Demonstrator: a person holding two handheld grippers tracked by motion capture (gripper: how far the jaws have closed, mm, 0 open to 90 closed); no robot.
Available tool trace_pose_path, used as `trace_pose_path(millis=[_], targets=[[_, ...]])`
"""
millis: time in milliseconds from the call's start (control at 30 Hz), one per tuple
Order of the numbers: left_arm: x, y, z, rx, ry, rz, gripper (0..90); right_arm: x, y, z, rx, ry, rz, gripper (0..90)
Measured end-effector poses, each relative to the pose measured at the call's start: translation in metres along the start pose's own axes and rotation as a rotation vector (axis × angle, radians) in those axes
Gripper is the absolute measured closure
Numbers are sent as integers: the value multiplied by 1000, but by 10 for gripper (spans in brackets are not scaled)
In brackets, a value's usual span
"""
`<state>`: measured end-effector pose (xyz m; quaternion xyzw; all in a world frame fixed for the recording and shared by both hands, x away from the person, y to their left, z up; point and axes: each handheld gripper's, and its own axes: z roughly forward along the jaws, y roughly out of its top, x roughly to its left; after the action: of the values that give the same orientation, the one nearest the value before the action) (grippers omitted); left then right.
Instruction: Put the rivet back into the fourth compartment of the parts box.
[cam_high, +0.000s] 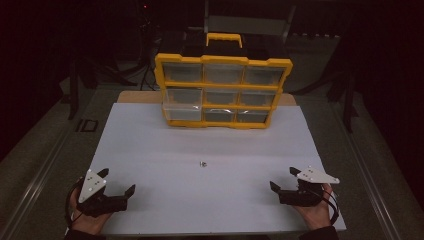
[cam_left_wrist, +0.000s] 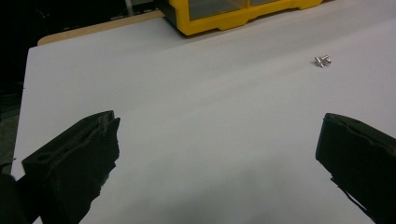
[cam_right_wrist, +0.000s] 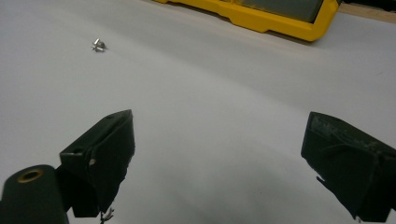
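Near the middle of the white tabletop (cam_high: 150, 150) lies a small cluster of metal screws (cam_high: 203, 163), between your two hands and well apart from both. Your left hand-held gripper (cam_high: 119, 183) and right hand-held gripper (cam_high: 282, 179) rest at the near corners, jaws spread wide, empty. Behind stands a yellow drawer organizer (cam_high: 222, 90).

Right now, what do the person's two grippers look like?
Both are black. The left gripper and right gripper each carry a grey three-cornered plate on top with small dark dots. A black cable loops beside the right one. Their fingers are blocky with worn edges.
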<state>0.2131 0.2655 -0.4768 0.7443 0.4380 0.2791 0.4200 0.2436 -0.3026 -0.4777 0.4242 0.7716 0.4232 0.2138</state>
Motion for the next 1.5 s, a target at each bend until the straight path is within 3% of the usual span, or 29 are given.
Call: trace_pose_path(millis=[533, 667, 967, 1500], targets=[[-1, 0, -3, -15, -15, -2, 1, 3, 0, 3, 18, 16, -9, 97], [5, -2, -5, -35, 6, -45, 1, 1, 5, 1, 7, 24, 13, 97], [5, -2, -10, -46, 21, -46, 1, 9, 26, 4, 43, 58, -62, 97], [1, -1, -8, -18, 44, -26, 1, 23, 57, 21, 38, 118, -119, 103]])
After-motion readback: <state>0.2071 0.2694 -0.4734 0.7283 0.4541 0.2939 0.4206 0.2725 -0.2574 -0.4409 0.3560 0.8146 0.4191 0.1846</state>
